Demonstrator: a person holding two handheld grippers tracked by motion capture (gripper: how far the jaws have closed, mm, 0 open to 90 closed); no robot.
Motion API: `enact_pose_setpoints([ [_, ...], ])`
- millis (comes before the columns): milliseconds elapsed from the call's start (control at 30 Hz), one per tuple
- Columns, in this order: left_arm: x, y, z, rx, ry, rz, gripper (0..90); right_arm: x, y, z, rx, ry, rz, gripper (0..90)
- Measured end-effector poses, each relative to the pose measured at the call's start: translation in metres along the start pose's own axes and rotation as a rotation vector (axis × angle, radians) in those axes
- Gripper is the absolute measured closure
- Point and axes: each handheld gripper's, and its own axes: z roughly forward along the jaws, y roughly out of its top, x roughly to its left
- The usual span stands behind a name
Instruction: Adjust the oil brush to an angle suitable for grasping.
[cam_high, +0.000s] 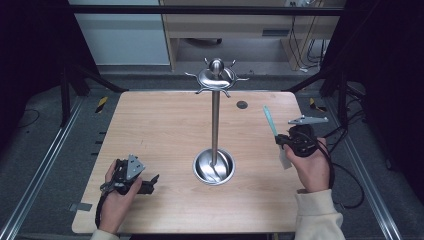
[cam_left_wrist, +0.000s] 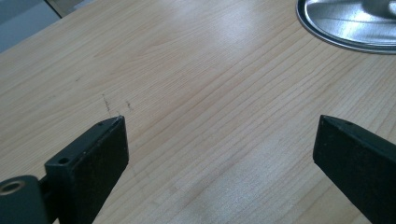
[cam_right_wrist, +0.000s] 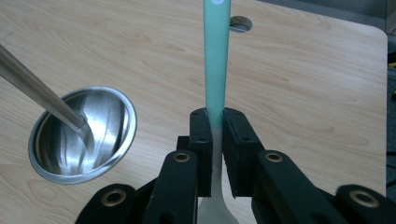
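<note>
A metal stand (cam_high: 215, 120) rises from a round steel base dish (cam_high: 214, 166) at the table's middle, with several hooks around its domed top (cam_high: 216, 76). My right gripper (cam_high: 281, 141) is shut on a utensil with a mint-green handle (cam_right_wrist: 216, 56), which points up and away; its white end (cam_high: 285, 159) hangs below the jaws. The base dish (cam_right_wrist: 81, 135) lies to the left in the right gripper view. My left gripper (cam_high: 152, 181) rests low at the front left, open, its jaws wide apart over bare wood (cam_left_wrist: 219, 135), with the dish rim (cam_left_wrist: 348, 28) ahead to the right.
The wooden table (cam_high: 160, 125) has a small round hole (cam_high: 242, 104) behind the stand. Black frame rails and cables run along both sides, and a desk stands on the floor beyond the far edge.
</note>
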Motion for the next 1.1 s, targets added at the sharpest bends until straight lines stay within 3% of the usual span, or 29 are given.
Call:
enact_pose_setpoints([
  [1100,-0.001,0.000,0.000,-0.002,0.002,-0.002,3.0,0.010,0.014,-0.036,-0.155,0.001,-0.019,82.9],
])
